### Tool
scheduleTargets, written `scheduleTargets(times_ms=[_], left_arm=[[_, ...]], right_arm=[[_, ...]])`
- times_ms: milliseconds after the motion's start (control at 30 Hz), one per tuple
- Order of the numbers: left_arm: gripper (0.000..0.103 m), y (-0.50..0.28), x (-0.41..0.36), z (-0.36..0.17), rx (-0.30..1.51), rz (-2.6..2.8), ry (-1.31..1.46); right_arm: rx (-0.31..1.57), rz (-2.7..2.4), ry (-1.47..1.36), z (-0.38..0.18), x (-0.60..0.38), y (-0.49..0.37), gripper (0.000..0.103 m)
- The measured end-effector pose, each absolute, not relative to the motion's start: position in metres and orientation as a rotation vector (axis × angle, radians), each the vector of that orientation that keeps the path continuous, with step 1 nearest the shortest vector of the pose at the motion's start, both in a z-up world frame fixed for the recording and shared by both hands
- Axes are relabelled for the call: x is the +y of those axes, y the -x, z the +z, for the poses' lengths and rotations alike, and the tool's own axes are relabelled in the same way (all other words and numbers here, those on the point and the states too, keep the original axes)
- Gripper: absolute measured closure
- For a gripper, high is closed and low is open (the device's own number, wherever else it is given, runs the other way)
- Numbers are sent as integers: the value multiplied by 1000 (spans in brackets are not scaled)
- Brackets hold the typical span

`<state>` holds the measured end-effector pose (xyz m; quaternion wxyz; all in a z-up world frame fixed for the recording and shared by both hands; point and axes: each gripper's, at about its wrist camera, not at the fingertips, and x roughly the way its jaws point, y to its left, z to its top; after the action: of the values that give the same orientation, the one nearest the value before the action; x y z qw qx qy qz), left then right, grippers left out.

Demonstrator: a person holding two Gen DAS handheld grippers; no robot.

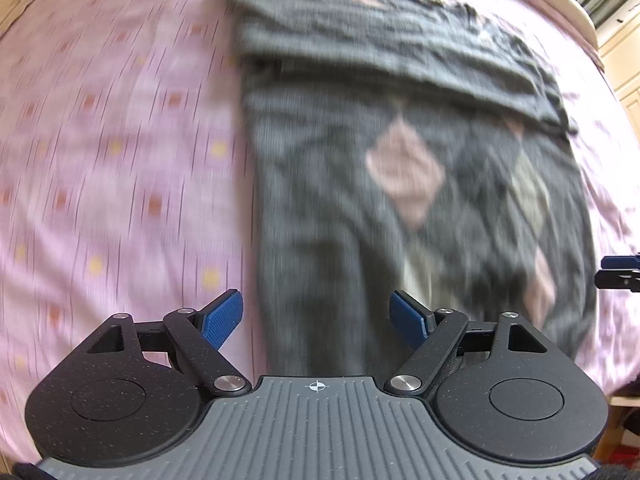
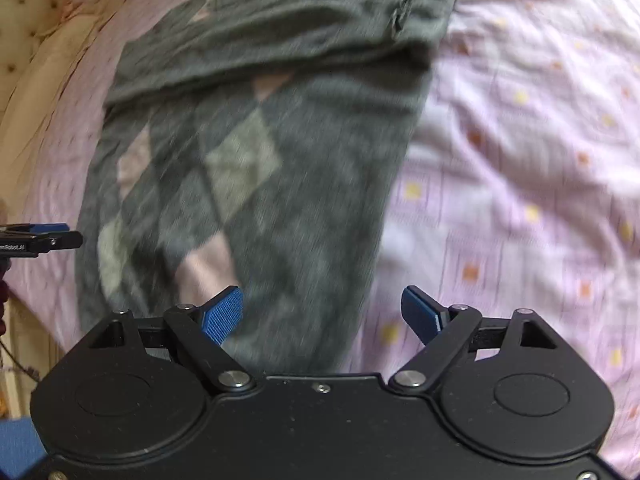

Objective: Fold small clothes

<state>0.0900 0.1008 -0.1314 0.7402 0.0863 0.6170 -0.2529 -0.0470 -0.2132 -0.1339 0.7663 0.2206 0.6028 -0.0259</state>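
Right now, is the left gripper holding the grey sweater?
No, the left gripper is open, its blue pads apart above the sweater.

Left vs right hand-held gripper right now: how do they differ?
The left hand-held gripper sits over the sweater's left edge, the right hand-held gripper over its right edge. The left has a ribbed grey body, the right plain black. Both are open, holding nothing, above the pink bedsheet.

A home bedroom: bed spread with a pink sheet dotted with small squares, tufted cream headboard at its far edge, panelled cream cupboard doors beside it
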Motion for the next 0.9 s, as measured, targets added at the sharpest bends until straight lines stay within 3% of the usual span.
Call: scheduleTargets(times_ms=[433, 567, 667, 900], left_arm=[[22, -17, 108, -159, 1335, -589, -258], [12, -11, 103, -162, 1300, -593, -276], [1, -7, 95, -166, 1297, -618, -305], [1, -7, 80, -170, 1306, -581, -387]], right_arm=[[1312, 151, -447, -151, -156, 92, 13], [1251, 170, -464, -156, -150, 100, 0], [1210, 172, -444, -157, -149, 106, 0], [1159, 136, -485, -157, -151, 110, 0]])
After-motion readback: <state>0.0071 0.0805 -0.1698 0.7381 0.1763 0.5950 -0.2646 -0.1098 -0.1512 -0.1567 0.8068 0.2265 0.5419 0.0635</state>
